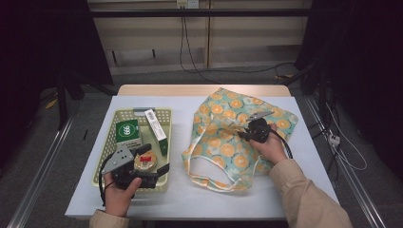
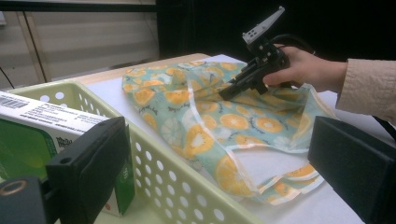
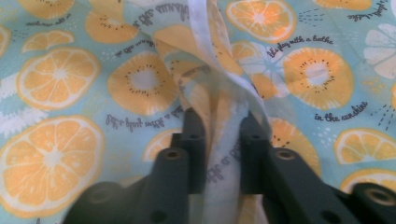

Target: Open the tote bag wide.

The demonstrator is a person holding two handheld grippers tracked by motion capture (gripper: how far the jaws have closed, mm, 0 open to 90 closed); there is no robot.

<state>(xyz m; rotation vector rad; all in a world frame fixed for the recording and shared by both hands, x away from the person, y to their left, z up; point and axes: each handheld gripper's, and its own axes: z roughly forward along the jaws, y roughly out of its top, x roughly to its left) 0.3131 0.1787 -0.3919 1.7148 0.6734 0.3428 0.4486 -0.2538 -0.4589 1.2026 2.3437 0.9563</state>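
Observation:
A teal cloth bag printed with orange slices lies flat on the right half of the table. My right gripper is shut on a raised fold of it with a white strap; in the right gripper view the fabric is pinched between the jaws. The left gripper view shows that right gripper pressed down on the bag. My left gripper hovers open over the near right corner of a cream basket, one jaw over the basket's inside and the other beyond its wall.
The basket holds a green box, a long white and green box and a round tin. A white cover lies over the table. The bag's looped handle rests near the front edge.

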